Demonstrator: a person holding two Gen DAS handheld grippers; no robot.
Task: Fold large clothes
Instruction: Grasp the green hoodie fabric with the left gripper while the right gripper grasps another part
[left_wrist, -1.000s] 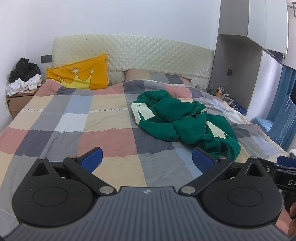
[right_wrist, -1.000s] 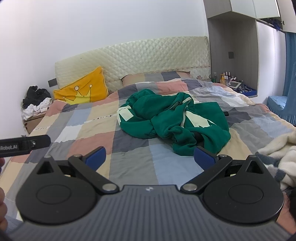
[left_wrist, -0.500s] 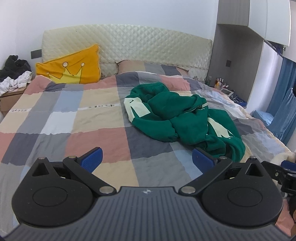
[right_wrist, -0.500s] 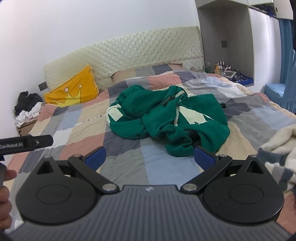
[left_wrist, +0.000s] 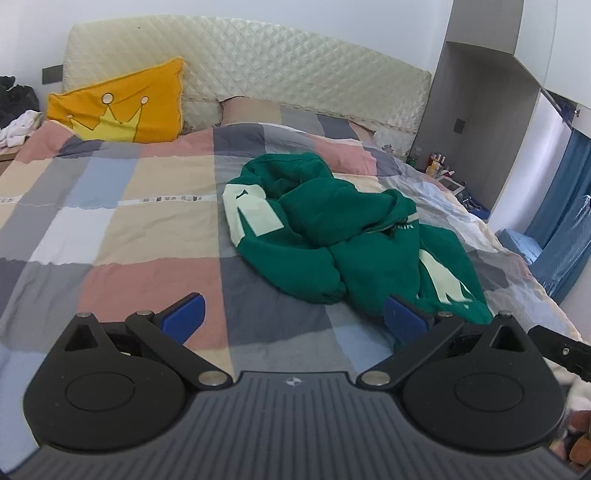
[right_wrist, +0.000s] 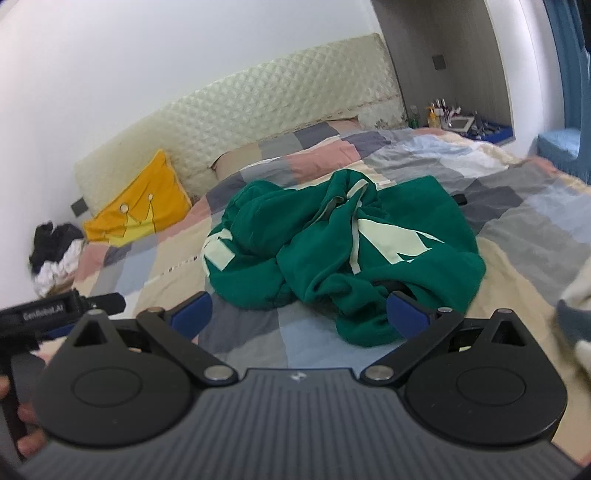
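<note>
both tools (left_wrist: 293, 317) (right_wrist: 298, 314) gape near green hoodie (right_wrist: 343, 251) hem, quilt (left_wrist: 147, 229) bare leftward.

Green sweatshirt (left_wrist: 343, 236) soft matt fleece-like cloth with smooth pale printed patches; patchwork bedcover (left_wrist: 147, 236) thin wrinkled matt cloth; headboard (left_wrist: 277, 70) quilted, faintly glossy; gripper bodies matt black ribbed plastic.

One green hoodie (left_wrist: 332, 229) lies ahead of both tongs; one yellow cushion (left_wrist: 118, 107) sits far ahead, leftward.
</note>
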